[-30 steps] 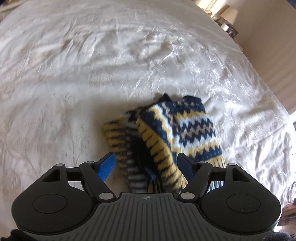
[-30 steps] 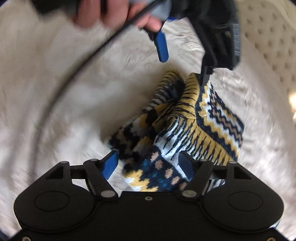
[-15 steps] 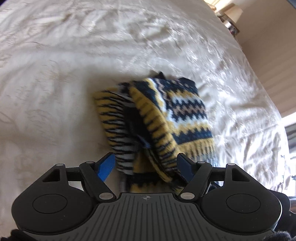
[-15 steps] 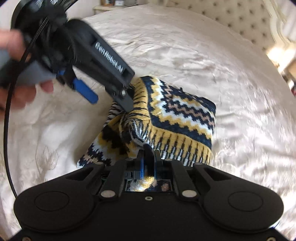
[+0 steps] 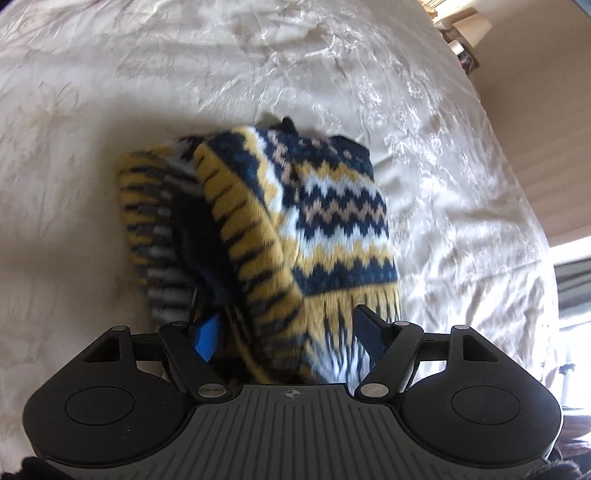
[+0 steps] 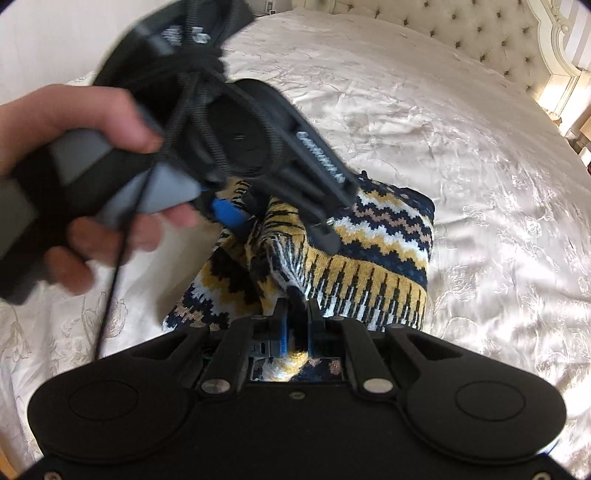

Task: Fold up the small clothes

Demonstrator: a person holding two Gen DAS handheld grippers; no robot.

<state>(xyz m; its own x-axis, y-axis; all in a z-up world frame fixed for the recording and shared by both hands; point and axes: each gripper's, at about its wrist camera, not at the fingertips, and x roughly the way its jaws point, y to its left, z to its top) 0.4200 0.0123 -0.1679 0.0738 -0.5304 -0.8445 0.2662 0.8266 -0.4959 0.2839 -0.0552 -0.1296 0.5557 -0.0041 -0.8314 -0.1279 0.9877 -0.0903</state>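
Observation:
A small knitted sweater [image 5: 325, 221] in navy, yellow and white zigzags lies bunched on the cream bedspread [image 5: 184, 74]. My left gripper [image 5: 284, 332] is open, its fingers either side of a raised yellow-striped fold of the hem. In the right wrist view the sweater [image 6: 384, 243] lies ahead, and my right gripper [image 6: 295, 325] is shut on a pinch of its striped edge. The left gripper [image 6: 280, 221] shows there from outside, held in a hand, its fingers over the sweater.
The bedspread [image 6: 443, 110] spreads all around. A tufted headboard [image 6: 461, 33] stands at the far end. A lamp and nightstand [image 5: 465, 33] are beyond the bed's far corner. A black cable [image 6: 114, 273] hangs from the left gripper.
My right gripper closed on the sweater's edge. My left gripper moved in closer, and the sweater's fold now sits between its open fingers.

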